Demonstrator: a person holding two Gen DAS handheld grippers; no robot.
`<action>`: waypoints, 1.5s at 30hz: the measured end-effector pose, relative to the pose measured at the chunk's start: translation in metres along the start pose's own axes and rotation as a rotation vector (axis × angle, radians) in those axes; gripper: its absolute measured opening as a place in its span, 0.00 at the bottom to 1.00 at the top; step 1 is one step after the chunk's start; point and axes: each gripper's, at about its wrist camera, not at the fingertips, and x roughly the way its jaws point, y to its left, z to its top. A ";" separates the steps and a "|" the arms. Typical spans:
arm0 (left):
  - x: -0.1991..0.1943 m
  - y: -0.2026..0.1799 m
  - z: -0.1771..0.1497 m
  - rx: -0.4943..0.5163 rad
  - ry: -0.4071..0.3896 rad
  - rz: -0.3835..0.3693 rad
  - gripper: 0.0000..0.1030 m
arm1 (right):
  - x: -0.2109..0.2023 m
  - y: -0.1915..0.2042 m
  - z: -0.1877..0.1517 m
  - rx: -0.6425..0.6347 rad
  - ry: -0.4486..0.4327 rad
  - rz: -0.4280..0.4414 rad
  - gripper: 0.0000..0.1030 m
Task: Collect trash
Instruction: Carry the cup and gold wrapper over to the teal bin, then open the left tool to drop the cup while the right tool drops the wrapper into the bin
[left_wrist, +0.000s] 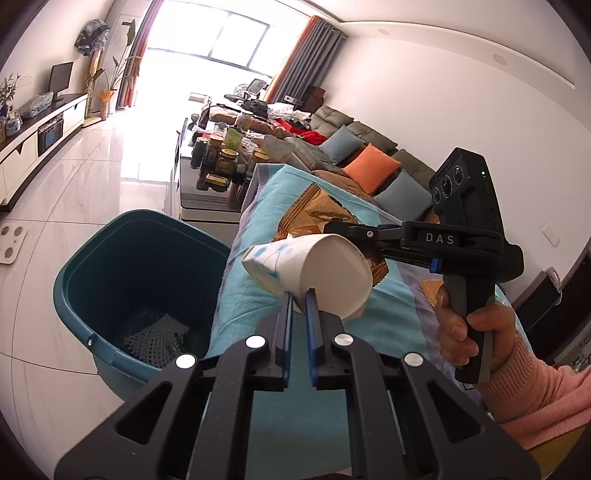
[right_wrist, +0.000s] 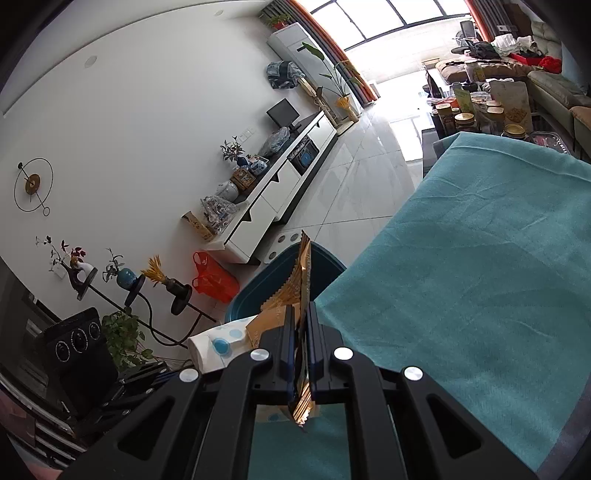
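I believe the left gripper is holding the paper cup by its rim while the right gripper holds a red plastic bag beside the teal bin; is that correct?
Not quite: the right gripper holds a gold snack wrapper, not a red plastic bag, as the right wrist view shows. The rest stands: the left gripper holds the paper cup by its rim, beside the teal bin.

— What's the right hand-held gripper (right_wrist: 302, 308) got?
— A gold foil wrapper (right_wrist: 301, 280), pinched on edge between its closed jaws, standing up over the teal bin (right_wrist: 258, 288).
— And that white thing?
— A paper cup with blue dots (right_wrist: 218, 341), just left of it, beside the teal-covered tabletop (right_wrist: 461, 277).
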 end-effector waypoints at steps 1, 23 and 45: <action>-0.001 0.000 0.000 0.002 -0.002 0.010 0.07 | 0.001 -0.001 0.002 -0.003 0.001 0.002 0.05; -0.009 0.045 0.013 -0.049 -0.028 0.260 0.04 | 0.069 0.030 0.038 -0.033 0.043 0.014 0.05; 0.062 0.100 0.004 -0.165 0.139 0.392 0.13 | 0.134 0.045 0.028 -0.064 0.179 -0.159 0.27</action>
